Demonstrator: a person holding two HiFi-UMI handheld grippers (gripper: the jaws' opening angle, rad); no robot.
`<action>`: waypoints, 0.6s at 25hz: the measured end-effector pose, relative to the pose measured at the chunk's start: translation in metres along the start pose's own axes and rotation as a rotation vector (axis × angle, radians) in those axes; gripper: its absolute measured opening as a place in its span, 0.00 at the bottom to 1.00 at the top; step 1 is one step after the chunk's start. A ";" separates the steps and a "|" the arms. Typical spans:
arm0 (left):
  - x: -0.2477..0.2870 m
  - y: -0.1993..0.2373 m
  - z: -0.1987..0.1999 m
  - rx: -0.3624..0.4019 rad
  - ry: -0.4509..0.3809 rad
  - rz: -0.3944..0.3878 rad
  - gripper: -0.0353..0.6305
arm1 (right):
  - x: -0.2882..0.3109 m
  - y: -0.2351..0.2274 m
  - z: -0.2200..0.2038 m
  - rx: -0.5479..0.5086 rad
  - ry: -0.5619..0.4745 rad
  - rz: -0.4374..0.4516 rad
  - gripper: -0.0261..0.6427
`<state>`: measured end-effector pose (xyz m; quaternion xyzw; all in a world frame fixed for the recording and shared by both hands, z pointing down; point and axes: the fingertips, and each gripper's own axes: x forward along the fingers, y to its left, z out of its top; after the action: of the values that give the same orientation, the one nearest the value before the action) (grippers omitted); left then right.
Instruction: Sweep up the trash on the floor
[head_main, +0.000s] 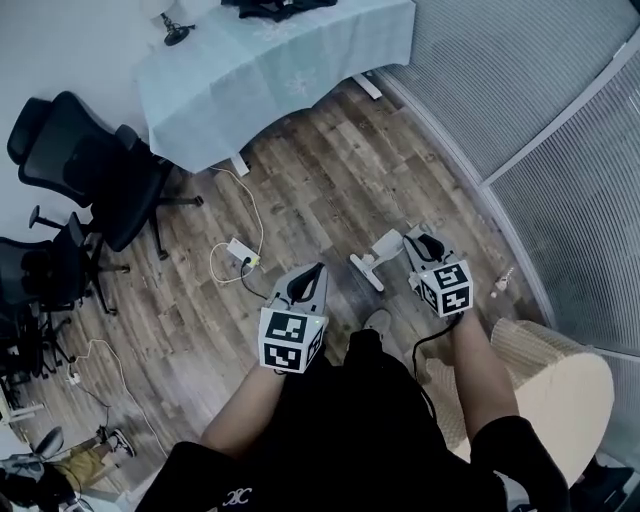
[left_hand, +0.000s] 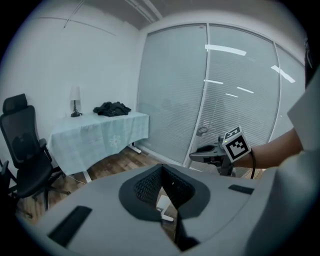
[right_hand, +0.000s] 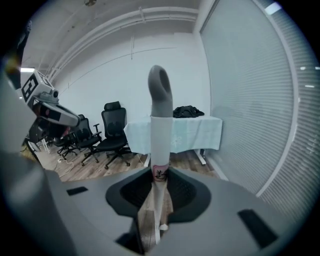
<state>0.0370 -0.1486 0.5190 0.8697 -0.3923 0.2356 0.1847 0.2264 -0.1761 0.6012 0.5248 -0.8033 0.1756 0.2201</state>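
Observation:
My right gripper (right_hand: 160, 174) is shut on a white broom handle (right_hand: 161, 131) with a grey end cap (right_hand: 160, 92); the handle stands upright between the pads. From the head view, this gripper (head_main: 413, 240) is at centre right and the handle's white lower part (head_main: 372, 266) reaches the wood floor. My left gripper (head_main: 317, 270) hovers beside it on the left, jaws together with nothing in them. In its own view the left gripper (left_hand: 162, 169) is shut, with the right gripper (left_hand: 196, 155) ahead. A small pale scrap of trash (head_main: 501, 281) lies by the glass wall.
A table under a pale blue cloth (head_main: 270, 60) stands at the back with dark clothing on it. Black office chairs (head_main: 100, 180) crowd the left. A white power strip (head_main: 241, 250) and cables trail across the floor. A beige round bin (head_main: 545, 385) is at right, against the glass partition (head_main: 560, 150).

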 end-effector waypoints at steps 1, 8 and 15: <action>0.003 -0.004 0.001 0.007 0.004 0.002 0.05 | -0.002 -0.005 0.000 0.007 -0.008 0.002 0.19; 0.018 -0.020 0.012 0.029 0.002 0.012 0.05 | -0.023 -0.023 0.022 0.028 -0.077 0.006 0.19; 0.032 -0.042 0.024 0.061 -0.021 -0.032 0.05 | -0.076 -0.059 0.021 0.072 -0.111 -0.117 0.19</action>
<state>0.0946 -0.1538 0.5113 0.8835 -0.3729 0.2355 0.1577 0.3040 -0.1521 0.5455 0.5872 -0.7754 0.1619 0.1664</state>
